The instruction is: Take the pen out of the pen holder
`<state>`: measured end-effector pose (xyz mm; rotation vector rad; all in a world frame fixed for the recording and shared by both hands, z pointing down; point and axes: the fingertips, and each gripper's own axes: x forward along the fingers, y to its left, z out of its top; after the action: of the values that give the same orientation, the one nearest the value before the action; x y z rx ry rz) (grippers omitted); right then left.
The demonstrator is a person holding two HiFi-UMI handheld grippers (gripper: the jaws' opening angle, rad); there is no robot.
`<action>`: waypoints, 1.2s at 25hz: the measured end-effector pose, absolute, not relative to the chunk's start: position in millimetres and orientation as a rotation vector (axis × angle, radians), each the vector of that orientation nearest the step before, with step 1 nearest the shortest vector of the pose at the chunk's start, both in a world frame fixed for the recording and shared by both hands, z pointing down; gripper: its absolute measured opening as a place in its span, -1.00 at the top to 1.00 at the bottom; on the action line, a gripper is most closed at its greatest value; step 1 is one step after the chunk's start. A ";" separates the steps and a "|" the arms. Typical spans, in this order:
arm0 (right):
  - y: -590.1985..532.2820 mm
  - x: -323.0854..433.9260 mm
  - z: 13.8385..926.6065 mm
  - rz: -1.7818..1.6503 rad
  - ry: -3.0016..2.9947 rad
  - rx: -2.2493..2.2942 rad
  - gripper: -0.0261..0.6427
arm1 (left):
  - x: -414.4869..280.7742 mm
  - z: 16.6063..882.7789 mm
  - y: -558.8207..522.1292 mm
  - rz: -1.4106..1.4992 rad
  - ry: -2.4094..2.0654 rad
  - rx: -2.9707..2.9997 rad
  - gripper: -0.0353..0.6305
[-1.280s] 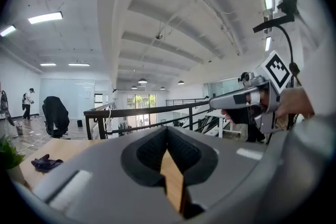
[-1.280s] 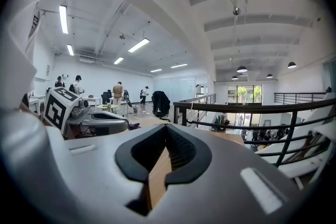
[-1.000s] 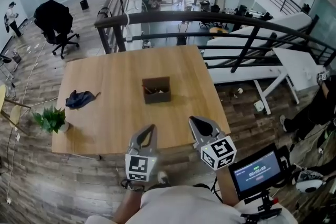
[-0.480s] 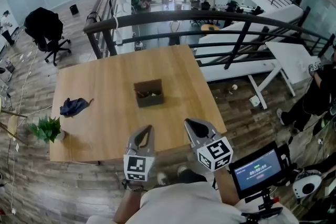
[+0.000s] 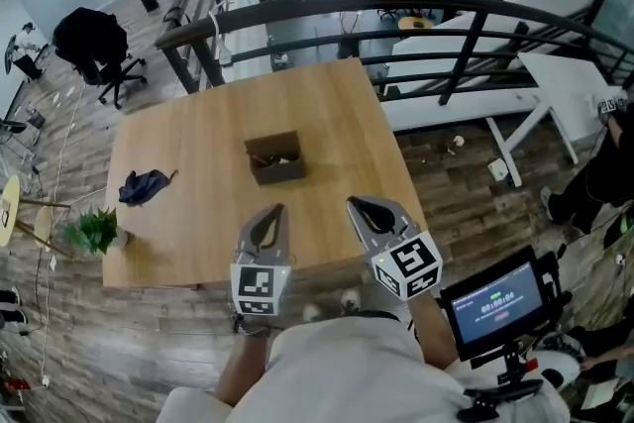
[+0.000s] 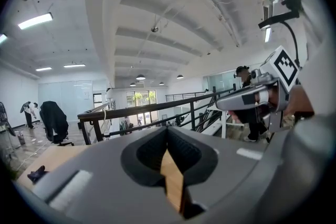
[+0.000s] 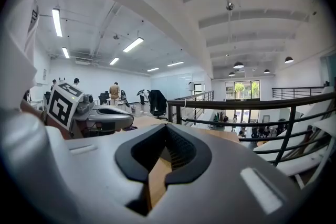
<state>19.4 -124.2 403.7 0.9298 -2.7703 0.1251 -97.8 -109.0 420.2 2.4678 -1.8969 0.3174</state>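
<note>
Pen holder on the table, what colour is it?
The pen holder is dark brown; the head view shows it best.

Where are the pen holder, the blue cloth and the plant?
pen holder (image 5: 277, 173): head view, front wall.
blue cloth (image 5: 142, 186): head view, its middle.
plant (image 5: 91, 230): head view, its leaves.

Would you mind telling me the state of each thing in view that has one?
Left gripper, shut, empty.
Right gripper, shut, empty.
Pen holder, upright on the table, open-topped, contents inside.
Cloth, crumpled on the table.
Screen, lit.
</note>
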 end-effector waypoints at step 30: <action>-214.0 -38.6 456.4 0.297 -2.693 0.848 0.92 | -174.9 510.3 -217.6 0.606 -1.762 2.277 0.65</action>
<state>-38.6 -214.0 456.4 0.8478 -2.6934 0.2969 -174.9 -217.6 510.3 2.2771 -1.7621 0.6060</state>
